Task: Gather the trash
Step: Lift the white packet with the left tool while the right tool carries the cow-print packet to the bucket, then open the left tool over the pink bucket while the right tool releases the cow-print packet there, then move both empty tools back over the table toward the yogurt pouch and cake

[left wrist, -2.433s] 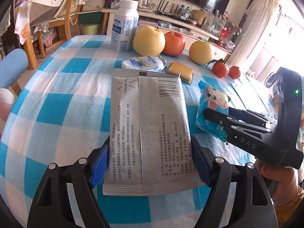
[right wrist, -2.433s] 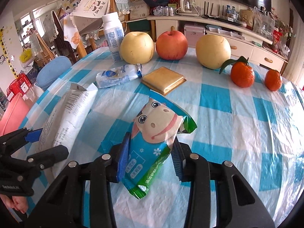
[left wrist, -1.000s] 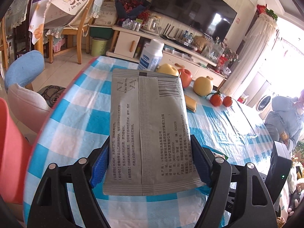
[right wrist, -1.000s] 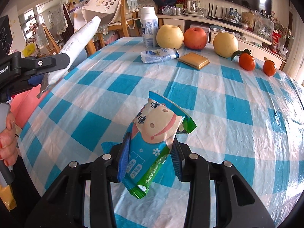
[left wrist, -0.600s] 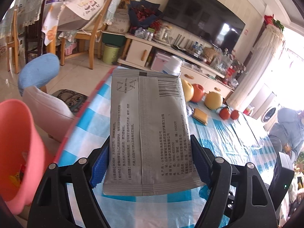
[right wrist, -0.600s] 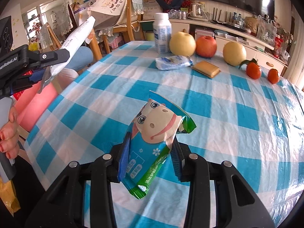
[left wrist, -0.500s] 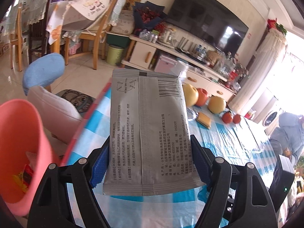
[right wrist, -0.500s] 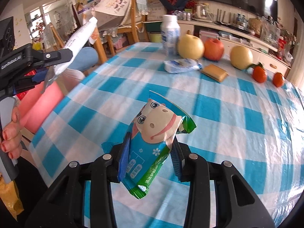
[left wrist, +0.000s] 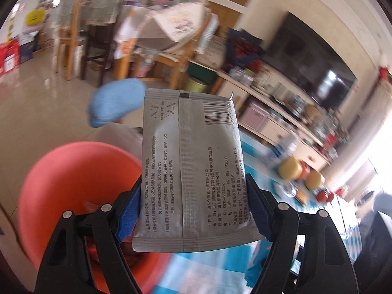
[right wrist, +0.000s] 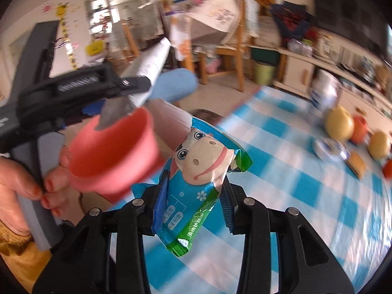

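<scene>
My left gripper [left wrist: 193, 210] is shut on a grey foil packet [left wrist: 191, 166] and holds it in the air over the open pink bin [left wrist: 73, 178]. In the right wrist view the left gripper [right wrist: 132, 85] with the grey packet [right wrist: 152, 61] hangs just above the pink bin [right wrist: 115, 154]. My right gripper [right wrist: 193, 203] is shut on a blue and green cow-print wrapper [right wrist: 198, 171] and holds it above the edge of the blue checked table [right wrist: 306, 196], right of the bin.
Yellow and red fruit [right wrist: 340, 127], a white bottle [right wrist: 323, 93], a squashed white packet [right wrist: 328, 149] and a tan square [right wrist: 357, 164] lie at the table's far side. A blue stool [left wrist: 115, 100] and wooden chairs [left wrist: 171, 56] stand beyond the bin.
Both grippers have swung left, off the table toward the pink bin. The left gripper with the grey packet now hangs over the bin's opening. Both still hold their trash.
</scene>
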`<state>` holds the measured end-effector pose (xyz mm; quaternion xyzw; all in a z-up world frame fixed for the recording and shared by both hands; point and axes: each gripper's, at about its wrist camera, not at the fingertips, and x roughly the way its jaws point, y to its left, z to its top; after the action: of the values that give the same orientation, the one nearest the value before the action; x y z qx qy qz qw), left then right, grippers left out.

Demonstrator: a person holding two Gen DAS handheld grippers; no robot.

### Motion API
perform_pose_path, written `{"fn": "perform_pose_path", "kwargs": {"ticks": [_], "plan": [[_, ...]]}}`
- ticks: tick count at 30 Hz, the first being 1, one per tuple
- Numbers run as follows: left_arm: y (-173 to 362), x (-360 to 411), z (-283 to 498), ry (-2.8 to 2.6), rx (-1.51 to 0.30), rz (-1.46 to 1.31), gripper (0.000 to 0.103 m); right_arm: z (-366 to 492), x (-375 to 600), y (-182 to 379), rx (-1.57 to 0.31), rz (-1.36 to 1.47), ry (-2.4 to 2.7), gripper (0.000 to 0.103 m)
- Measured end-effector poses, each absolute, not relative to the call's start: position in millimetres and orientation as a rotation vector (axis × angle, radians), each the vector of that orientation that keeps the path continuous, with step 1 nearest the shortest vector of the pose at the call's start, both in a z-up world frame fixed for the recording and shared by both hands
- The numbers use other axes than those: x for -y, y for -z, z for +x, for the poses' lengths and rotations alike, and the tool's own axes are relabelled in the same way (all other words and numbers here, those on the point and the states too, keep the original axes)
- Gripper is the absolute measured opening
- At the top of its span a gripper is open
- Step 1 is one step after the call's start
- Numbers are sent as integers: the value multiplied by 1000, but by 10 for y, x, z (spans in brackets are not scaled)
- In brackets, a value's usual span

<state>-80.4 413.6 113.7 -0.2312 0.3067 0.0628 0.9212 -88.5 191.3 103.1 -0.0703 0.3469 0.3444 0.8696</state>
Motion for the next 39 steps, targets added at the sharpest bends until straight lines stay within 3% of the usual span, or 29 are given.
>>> {"fn": "perform_pose_path", "kwargs": {"ticks": [8, 17, 20, 24, 39], "plan": [[-968, -4965, -982, -332, -632, -591, 77, -881, -2874, -1077, -717, -224, -876, 40], [-759, -5317, -974, -411, -681, -648, 78, -917, -3521, -801, -750, -319, -946, 41], [-698, -5331, -953, -424, -710, -646, 83, -900, -3595, -687, -785, -339, -933, 42], [-689, -5318, -941, -442, -719, -631, 84, -910, -3529, -672, -769, -311, -894, 60], [-800, -4948, -869, -375, -696, -553, 87, -1028, -2691, -768, -748, -201, -744, 79]]}}
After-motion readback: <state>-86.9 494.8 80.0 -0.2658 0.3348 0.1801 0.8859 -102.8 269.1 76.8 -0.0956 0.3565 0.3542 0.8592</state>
